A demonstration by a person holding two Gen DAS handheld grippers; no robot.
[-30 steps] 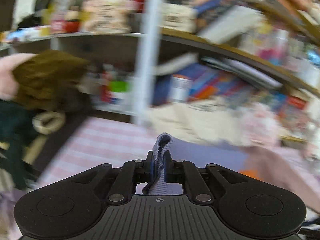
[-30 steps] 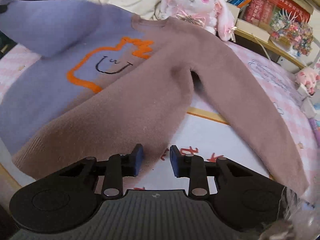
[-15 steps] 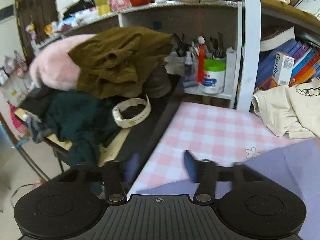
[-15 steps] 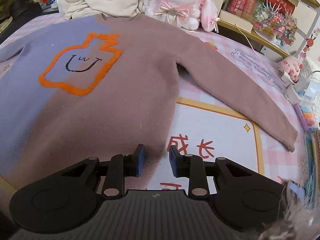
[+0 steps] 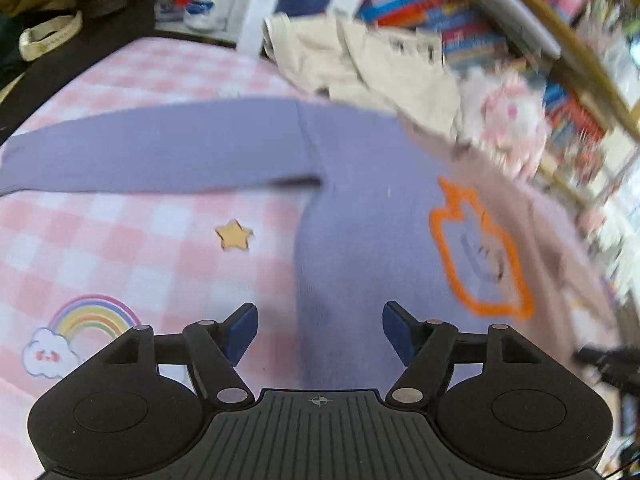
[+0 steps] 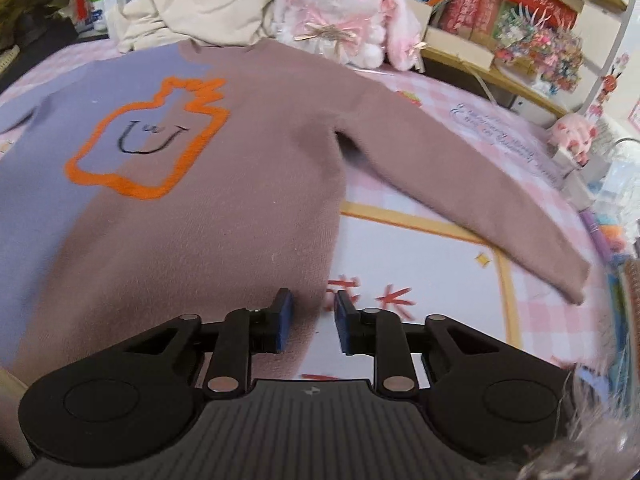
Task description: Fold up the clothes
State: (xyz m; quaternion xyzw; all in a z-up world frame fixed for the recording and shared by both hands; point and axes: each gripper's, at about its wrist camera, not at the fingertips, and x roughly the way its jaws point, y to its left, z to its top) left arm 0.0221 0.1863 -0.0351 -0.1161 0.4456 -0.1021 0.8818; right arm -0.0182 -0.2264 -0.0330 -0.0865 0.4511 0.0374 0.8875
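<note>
- Left gripper (image 5: 320,334): jaws wide and opening, grasping nothing, above the purple side of the sweater (image 5: 360,208).
- Sweater: flat on the pink checked cloth (image 5: 120,240), purple sleeve stretched out leftward (orange outline on the chest).
- Right gripper (image 6: 314,322): jaws closing, narrow gap, over the brown hem edge; pads not yet pressing.
- Plush rabbit (image 6: 340,4): just beyond the collar.
</note>
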